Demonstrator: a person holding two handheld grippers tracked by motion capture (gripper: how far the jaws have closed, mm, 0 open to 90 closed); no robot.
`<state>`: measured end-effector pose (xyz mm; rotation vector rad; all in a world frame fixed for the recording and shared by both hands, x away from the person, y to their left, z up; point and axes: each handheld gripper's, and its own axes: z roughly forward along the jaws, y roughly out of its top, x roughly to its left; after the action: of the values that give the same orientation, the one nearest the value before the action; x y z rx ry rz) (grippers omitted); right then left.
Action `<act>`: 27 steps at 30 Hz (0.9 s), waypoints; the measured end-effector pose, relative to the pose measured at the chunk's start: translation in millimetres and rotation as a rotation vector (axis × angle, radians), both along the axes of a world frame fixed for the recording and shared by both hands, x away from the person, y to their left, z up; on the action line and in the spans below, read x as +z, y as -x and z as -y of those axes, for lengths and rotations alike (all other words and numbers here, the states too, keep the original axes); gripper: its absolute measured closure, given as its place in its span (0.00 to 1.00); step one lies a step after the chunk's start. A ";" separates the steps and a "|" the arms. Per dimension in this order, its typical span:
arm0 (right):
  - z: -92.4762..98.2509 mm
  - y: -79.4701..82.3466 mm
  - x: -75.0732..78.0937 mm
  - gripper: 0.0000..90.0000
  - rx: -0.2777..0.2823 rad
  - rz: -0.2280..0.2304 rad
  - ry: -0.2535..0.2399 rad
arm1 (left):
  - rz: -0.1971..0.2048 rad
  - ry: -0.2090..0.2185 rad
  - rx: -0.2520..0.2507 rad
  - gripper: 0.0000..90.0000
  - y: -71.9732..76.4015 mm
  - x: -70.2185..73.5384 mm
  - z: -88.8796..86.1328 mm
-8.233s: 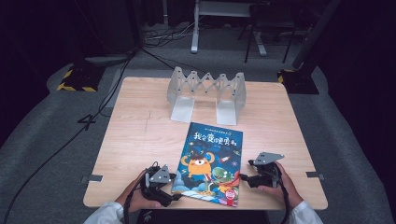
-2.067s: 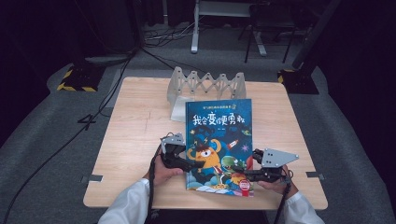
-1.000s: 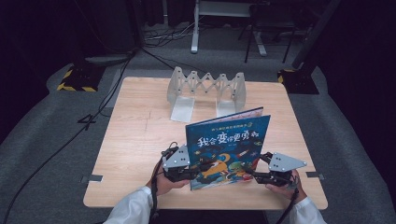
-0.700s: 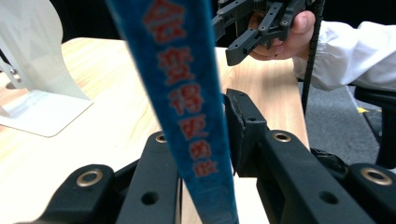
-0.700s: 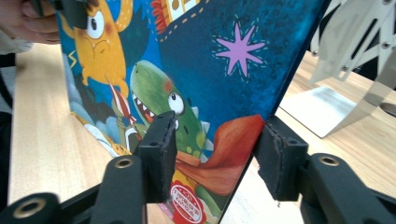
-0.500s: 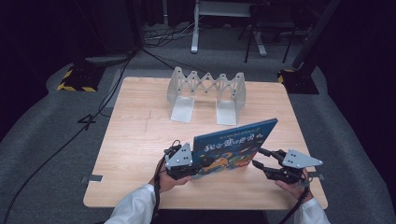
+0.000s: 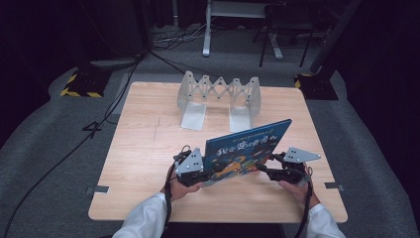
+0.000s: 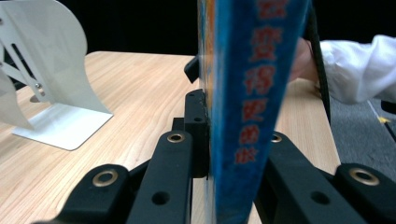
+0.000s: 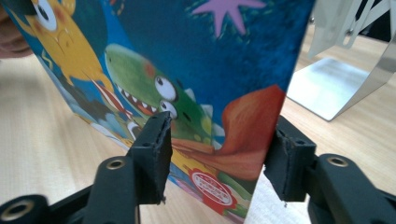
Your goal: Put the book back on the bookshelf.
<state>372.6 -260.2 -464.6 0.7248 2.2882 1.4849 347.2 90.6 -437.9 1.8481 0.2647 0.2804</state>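
So the picture book (image 7: 246, 150) was standing up on its edge near the front of the desk (image 7: 143, 148), tilted a bit, with the blue cover facing me in the high view. My left tongs (image 7: 198, 171) were pinching its left edge; in the left gripper view the book (image 8: 247, 107) sat squeezed edge-on between the two black jaws, spine lettering running down it. My right tongs (image 7: 265, 169) were at the book's right edge, but in the right gripper view the jaws stood spread on either side of the cover's lower corner (image 9: 219, 140), with a visible gap at the right pad, so not clamping it. Behind the book, well apart toward the far side of the desk, stood the white accordion-style metal book rack (image 7: 219, 99), its plates also catching the left gripper view (image 8: 51, 93).
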 end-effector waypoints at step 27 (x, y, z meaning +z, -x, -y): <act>0.8 -2.0 -6.7 0.60 0.011 -0.015 -0.016 | -0.006 0.072 -0.005 0.90 -5.0 2.1 2.1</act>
<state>374.5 -261.0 -471.3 0.7315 2.2969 1.5089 352.3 88.5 -435.8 1.7788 0.2711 0.2584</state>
